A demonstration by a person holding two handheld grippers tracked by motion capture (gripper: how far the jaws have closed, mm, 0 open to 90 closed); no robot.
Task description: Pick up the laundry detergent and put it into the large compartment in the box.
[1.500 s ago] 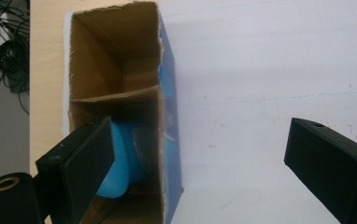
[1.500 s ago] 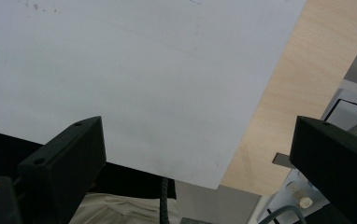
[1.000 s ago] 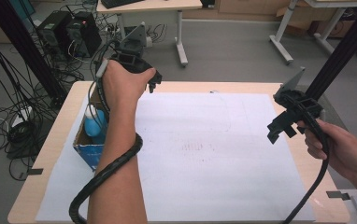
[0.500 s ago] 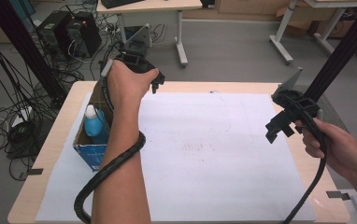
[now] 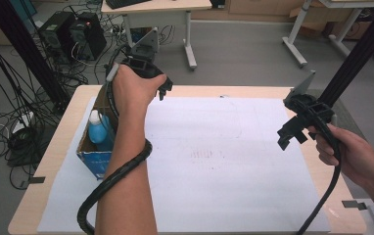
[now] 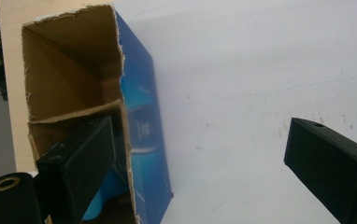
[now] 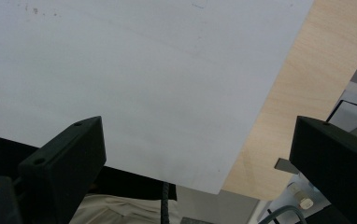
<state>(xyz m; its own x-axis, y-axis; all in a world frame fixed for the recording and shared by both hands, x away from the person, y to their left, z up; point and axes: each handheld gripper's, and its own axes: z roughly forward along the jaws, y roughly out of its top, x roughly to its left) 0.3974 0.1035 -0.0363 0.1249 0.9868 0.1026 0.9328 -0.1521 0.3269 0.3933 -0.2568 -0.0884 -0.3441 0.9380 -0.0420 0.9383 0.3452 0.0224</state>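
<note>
The left tool (image 5: 161,87), jaws gaping and empty, is hanging over the blue carton (image 6: 141,121) holding a blue bottle (image 5: 98,131); descending, one jaw is risking snagging the torn cardboard wall.

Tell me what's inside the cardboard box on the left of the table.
The cardboard box holds a blue bottle with a white cap in its near part. A cardboard divider splits it; the far compartment looks empty. The left forearm hides some of the interior.
</note>
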